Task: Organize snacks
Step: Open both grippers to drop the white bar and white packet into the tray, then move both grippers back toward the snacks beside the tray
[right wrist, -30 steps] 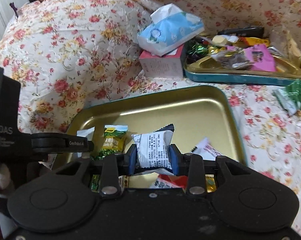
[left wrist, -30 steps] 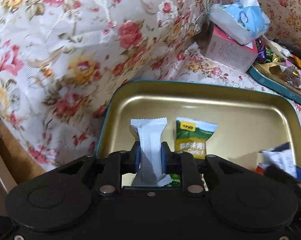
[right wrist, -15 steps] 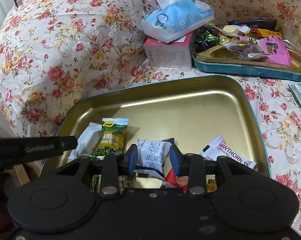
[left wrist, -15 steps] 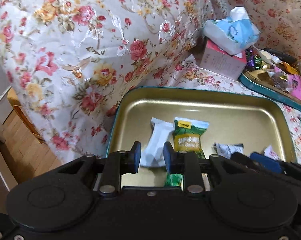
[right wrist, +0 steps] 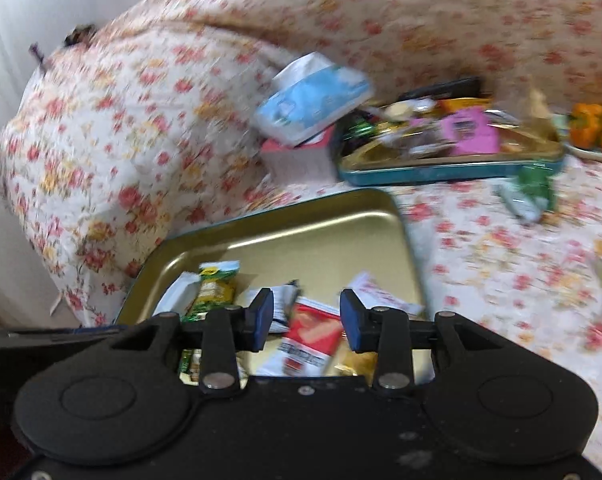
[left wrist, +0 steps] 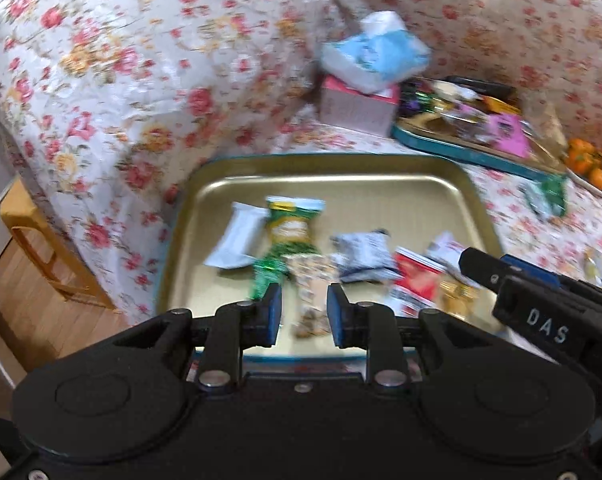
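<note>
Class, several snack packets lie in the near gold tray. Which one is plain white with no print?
The white packet, at the row's left end, beside the green-and-yellow packet. Every other packet in the tray shows colour or printing.

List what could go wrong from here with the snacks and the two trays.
1. The near tray sits close to the sofa's front edge, beside the drop to the floor; a knock might tip it off.
2. The green packet lies loose on the cover just beyond the far tray and could be overlooked.
3. The packets in the near tray overlap, like the red packet, so a tool might pinch two at once.
</note>
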Motion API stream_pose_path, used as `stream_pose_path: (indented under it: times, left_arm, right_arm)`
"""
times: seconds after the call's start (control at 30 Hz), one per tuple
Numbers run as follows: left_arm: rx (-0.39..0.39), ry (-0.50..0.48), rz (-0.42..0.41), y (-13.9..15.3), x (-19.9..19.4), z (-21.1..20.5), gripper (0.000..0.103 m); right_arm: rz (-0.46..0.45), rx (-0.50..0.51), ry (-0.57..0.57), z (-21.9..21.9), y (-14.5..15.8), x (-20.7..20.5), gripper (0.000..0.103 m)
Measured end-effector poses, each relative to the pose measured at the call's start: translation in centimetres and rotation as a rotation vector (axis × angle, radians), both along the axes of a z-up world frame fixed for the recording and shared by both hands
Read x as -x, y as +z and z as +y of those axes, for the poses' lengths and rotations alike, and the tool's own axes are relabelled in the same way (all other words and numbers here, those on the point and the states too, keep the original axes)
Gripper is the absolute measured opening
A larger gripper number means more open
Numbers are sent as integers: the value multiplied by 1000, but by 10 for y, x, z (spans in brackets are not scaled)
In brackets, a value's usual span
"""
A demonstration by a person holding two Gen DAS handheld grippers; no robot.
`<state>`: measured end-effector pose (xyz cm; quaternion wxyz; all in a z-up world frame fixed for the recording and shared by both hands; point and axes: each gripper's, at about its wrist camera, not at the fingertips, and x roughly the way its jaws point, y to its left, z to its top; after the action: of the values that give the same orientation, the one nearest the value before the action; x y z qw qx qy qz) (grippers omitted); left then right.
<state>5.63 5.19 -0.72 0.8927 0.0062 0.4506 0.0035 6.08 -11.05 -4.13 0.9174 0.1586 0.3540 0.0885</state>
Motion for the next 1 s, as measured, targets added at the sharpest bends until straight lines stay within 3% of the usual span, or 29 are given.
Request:
stream_pose_path:
  times: [0.23, 0.53, 0.77, 1.0]
  left_arm:
    - [-1, -162, 24, -2, 22, -62, 36]
    - [22, -310, 61, -18, 37, -137, 36]
    - [9, -335, 82, -39, 24, -181, 36]
    - [-28, -317, 92, -53, 2, -204, 36]
  right_arm:
    - [-2, 5, -172, -62, -5, 52, 42]
    - [72, 64, -373, -140, -33, 109, 43]
    - [98, 74, -465, -182, -45, 126, 43]
    - [86, 75, -468, -197, -43, 100, 44]
